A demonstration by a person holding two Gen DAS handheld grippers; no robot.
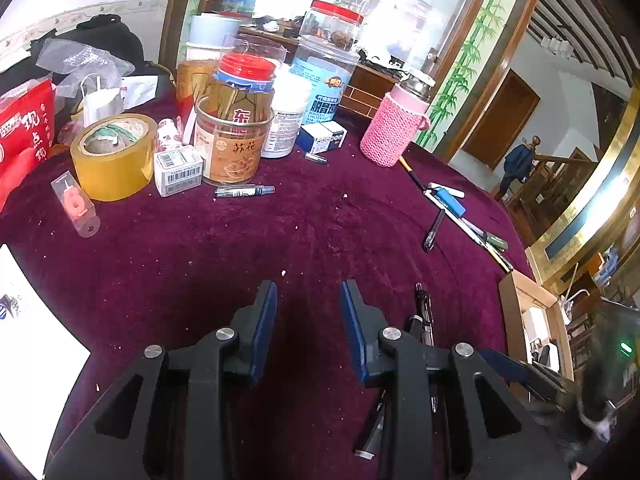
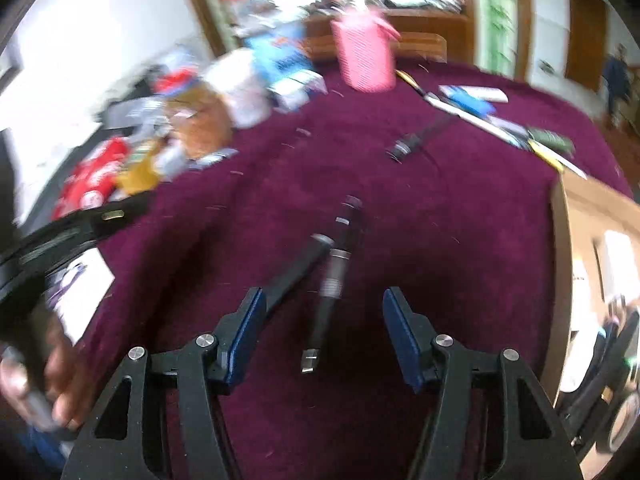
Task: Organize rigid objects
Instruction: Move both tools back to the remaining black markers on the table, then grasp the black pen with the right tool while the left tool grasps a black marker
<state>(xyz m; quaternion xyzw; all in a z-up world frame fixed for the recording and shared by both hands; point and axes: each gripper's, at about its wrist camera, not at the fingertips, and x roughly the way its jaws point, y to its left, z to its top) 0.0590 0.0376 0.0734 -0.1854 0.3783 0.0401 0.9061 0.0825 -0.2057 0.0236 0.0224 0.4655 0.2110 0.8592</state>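
Note:
Two black pens point(image 2: 338, 248) lie crossed on the dark red cloth point(image 2: 460, 240) in the blurred right wrist view. One of them runs down between the fingers of my right gripper point(image 2: 324, 292), which stands open just above it without the pads touching it. The same pens point(image 1: 424, 316) show in the left wrist view beside the right finger of my left gripper point(image 1: 308, 286), open over bare cloth with nothing between its pads. Another black pen point(image 1: 433, 230) and a row of pens and markers point(image 1: 456, 204) lie further right.
Jars point(image 1: 236, 140), a yellow tape roll point(image 1: 114, 156), small boxes point(image 1: 178, 170) and a pink knitted bottle point(image 1: 394, 128) crowd the far side. A cardboard box point(image 1: 528, 312) stands at the table's right edge, white paper point(image 1: 32, 340) at the left. A hand point(image 2: 60, 380) shows lower left.

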